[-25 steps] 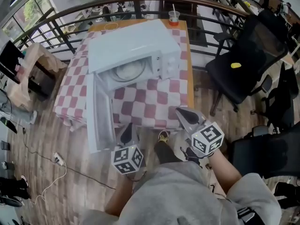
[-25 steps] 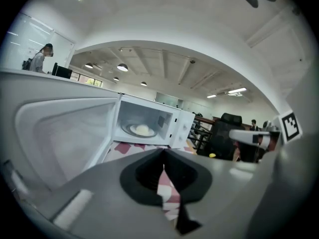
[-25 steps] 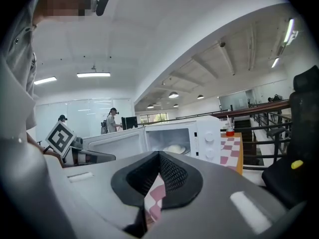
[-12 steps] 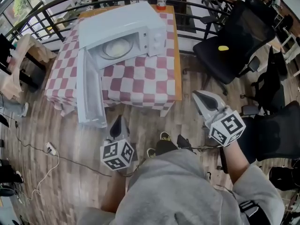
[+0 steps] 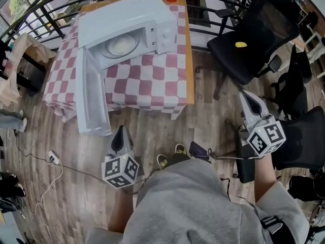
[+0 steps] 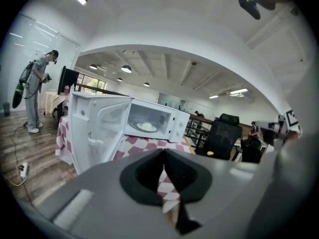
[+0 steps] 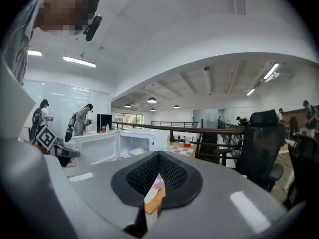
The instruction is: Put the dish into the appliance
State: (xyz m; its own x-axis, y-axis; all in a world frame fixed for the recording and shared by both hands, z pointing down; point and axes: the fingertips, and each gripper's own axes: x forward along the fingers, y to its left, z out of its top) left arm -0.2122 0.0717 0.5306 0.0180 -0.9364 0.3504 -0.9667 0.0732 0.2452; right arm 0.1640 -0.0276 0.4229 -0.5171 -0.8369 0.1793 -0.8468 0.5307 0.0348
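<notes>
As the dish (image 5: 121,46) lies now: inside the microwave (image 5: 133,15), centred in its cavity, so the placing looks done
Left to do: probably shutting the door (image 5: 91,103), which hangs wide open past the table's (image 5: 152,85) near-left edge
Left gripper (image 5: 121,131): jaws together, empty, well short of the table
Right gripper (image 5: 250,98): jaws together, empty, off the near-right corner
Materials: dish pale, round, shallow; microwave boxy, glossy white; cloth soft, red-and-white check; pads dark, ribbed

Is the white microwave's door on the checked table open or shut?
Open. The door of the white microwave stands swung wide out, and a pale round dish shows inside.
</notes>
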